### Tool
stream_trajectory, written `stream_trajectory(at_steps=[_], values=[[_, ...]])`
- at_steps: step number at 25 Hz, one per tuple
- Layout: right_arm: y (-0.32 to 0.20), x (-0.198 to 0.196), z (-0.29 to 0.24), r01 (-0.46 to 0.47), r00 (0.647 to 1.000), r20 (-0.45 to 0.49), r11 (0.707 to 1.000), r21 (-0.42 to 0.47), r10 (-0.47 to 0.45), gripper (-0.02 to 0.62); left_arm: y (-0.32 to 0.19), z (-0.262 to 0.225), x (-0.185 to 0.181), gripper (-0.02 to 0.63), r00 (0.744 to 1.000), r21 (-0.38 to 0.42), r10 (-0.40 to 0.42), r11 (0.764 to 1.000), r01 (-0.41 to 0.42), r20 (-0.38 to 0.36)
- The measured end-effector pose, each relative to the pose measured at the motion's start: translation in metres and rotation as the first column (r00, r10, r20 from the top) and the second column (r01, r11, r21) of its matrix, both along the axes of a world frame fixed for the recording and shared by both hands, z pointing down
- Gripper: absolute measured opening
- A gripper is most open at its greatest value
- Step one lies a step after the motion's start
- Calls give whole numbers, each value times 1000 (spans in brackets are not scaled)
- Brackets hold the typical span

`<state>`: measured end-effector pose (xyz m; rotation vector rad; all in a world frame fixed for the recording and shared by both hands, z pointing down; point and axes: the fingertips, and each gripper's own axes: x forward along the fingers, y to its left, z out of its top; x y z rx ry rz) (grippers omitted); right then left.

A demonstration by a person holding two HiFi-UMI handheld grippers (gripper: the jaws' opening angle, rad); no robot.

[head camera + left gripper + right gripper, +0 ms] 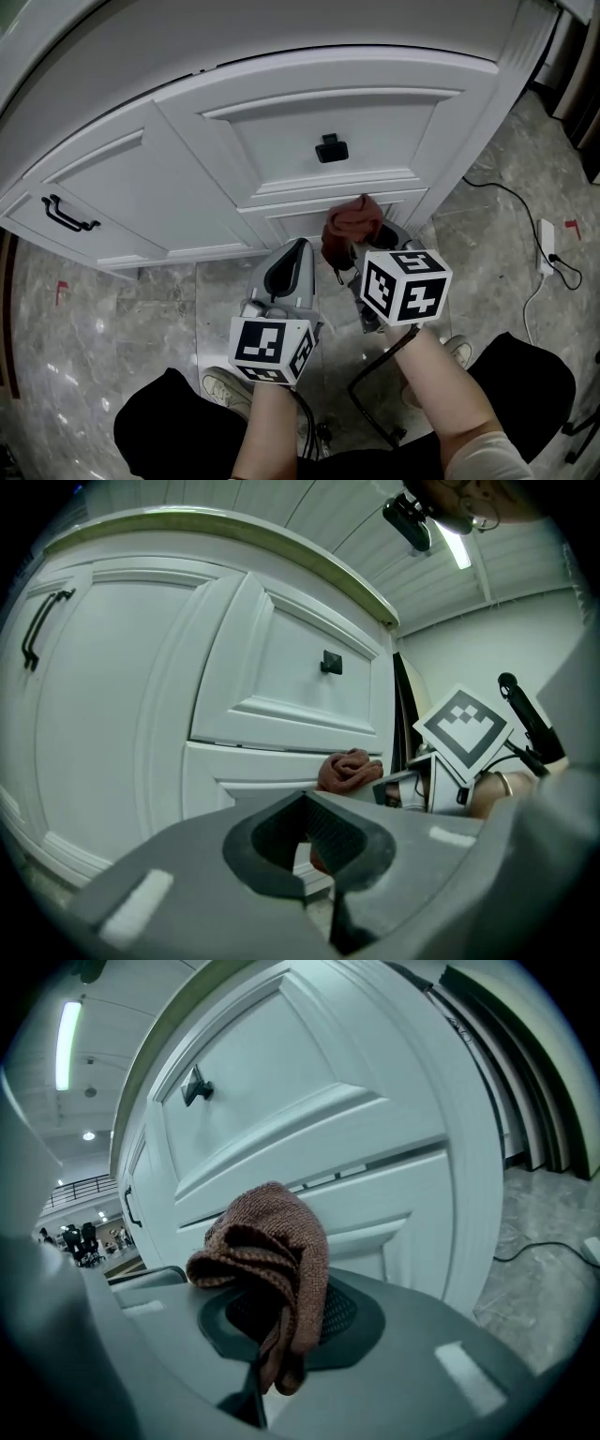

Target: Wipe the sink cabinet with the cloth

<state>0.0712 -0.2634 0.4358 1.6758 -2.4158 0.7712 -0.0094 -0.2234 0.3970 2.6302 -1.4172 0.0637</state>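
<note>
The white sink cabinet (309,141) has panelled fronts, a black knob (331,148) on the middle drawer and a black bar handle (67,215) on the left door. A reddish-brown cloth (351,225) is bunched in my right gripper (361,246), which is shut on it and holds it against the lower panel (375,1204), below the knob. The cloth (267,1269) hangs out over the shut jaws in the right gripper view. My left gripper (292,267) is shut and empty, just left of the cloth (349,771), a little off the cabinet.
Grey marble-pattern floor (112,319) runs along the cabinet base. A white power strip (547,246) with a black cable (511,202) lies on the floor at the right. The person's shoes (225,386) and dark trousers are at the bottom edge.
</note>
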Motion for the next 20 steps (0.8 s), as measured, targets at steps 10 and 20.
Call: stream_trajectory(at_steps=[10, 20], values=[[3, 55, 1, -118, 993, 15, 993, -18, 118, 83, 6, 4, 33, 0, 998, -8, 61, 998, -61, 18], [9, 79, -4, -133, 988, 80, 991, -25, 134, 86, 9, 17, 40, 0, 997, -35, 75, 997, -74, 20]])
